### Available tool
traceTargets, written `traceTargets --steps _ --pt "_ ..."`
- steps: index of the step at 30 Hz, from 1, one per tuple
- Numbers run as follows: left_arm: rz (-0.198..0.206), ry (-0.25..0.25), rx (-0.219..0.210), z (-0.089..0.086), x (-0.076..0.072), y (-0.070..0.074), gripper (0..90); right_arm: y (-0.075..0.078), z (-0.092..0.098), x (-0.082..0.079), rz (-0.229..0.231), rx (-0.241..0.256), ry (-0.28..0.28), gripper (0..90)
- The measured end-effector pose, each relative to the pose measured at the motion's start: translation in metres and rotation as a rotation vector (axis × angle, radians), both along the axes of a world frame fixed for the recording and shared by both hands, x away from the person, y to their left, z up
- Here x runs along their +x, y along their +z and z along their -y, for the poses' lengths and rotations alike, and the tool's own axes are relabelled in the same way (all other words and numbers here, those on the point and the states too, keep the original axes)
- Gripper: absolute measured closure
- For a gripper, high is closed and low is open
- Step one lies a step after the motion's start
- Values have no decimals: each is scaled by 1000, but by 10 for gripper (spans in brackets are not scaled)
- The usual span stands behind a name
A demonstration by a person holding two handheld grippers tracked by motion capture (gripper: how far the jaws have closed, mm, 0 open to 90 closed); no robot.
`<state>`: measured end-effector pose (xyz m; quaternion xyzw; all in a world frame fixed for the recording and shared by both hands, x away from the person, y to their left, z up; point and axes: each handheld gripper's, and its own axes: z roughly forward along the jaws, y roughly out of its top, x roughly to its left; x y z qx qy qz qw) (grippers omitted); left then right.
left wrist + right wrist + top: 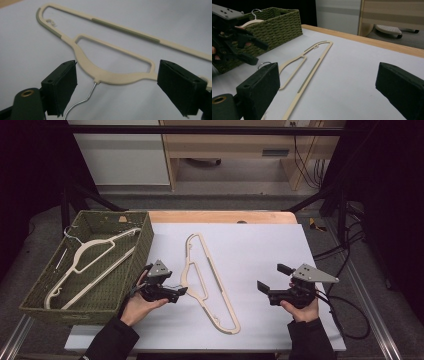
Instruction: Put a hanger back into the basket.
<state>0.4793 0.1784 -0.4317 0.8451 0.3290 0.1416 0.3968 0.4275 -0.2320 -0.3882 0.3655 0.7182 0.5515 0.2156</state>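
— Where's the hanger [207, 282]?
— Flat on the worktop [260, 255], lengthwise from near the far edge toward the near edge, just right of the basket [142, 245]. Its wire hook [80, 103] points at the left claw [181, 291].
— And that claw?
— Spread wide, jaws either side of the hook, touching nothing.
— The right claw [272, 279]?
— Also spread, holding nothing, well apart from the hanger, toward the right edge.
— Anything in the basket?
— Another hanger [90, 265], lying slantwise inside.
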Motion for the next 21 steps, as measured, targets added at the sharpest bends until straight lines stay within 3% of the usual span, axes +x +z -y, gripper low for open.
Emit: traceTargets --steps 3,6,11,17,21 --pt "-25 18 14 0 6 -9 189 0 0 0 2 -2 0 58" --pt "-40 41 60 1 11 -17 237 -1 0 1 5 -7 4 60" --pt "-65 96 100 -1 19 -30 434 -2 -2 1 -3 -7 2 61" --pt "-75 81 137 0 21 -38 573 -2 -2 1 -2 -8 2 62" --pt "-67 84 132 -2 22 -39 677 -3 -3 1 -8 -10 5 63"
